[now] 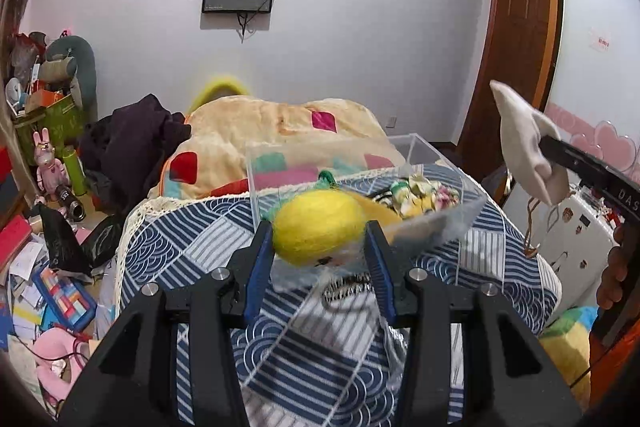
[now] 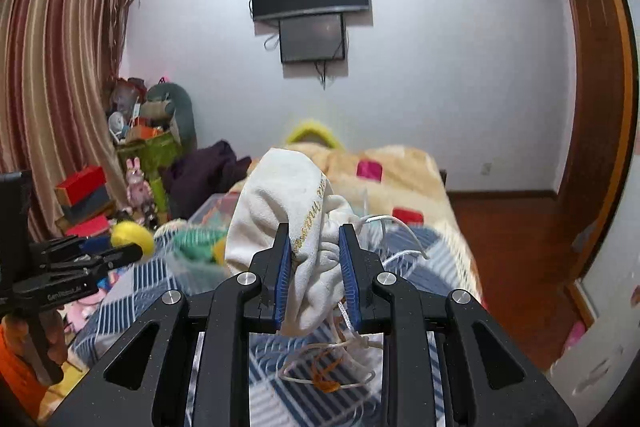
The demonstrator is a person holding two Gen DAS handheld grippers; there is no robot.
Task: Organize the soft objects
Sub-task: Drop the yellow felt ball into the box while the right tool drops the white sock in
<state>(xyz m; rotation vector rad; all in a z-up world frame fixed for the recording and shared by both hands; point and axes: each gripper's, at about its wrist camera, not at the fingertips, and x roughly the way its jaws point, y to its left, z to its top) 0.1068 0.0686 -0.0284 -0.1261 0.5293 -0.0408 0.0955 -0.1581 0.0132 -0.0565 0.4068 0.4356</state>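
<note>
My left gripper [image 1: 320, 235] is shut on a yellow fuzzy soft toy [image 1: 316, 231] and holds it just in front of a clear plastic box [image 1: 404, 143] on the bed. The box holds several soft items [image 1: 420, 193]. My right gripper [image 2: 316, 239] is shut on a white drawstring cloth pouch [image 2: 280, 195], held up in the air; its cords [image 2: 332, 375] hang below. In the left wrist view the pouch [image 1: 524, 143] hangs at the right, above the box's right side. In the right wrist view the yellow toy [image 2: 132, 235] and the left gripper [image 2: 120, 253] show at the left.
The bed has a blue and white patterned cover [image 1: 208, 247] and a peach quilt [image 1: 256, 131] behind the box. A black hair clip [image 1: 346, 293] lies on the cover. Clutter covers the floor at the left [image 1: 52, 291]. A wooden door [image 1: 516, 39] stands at the right.
</note>
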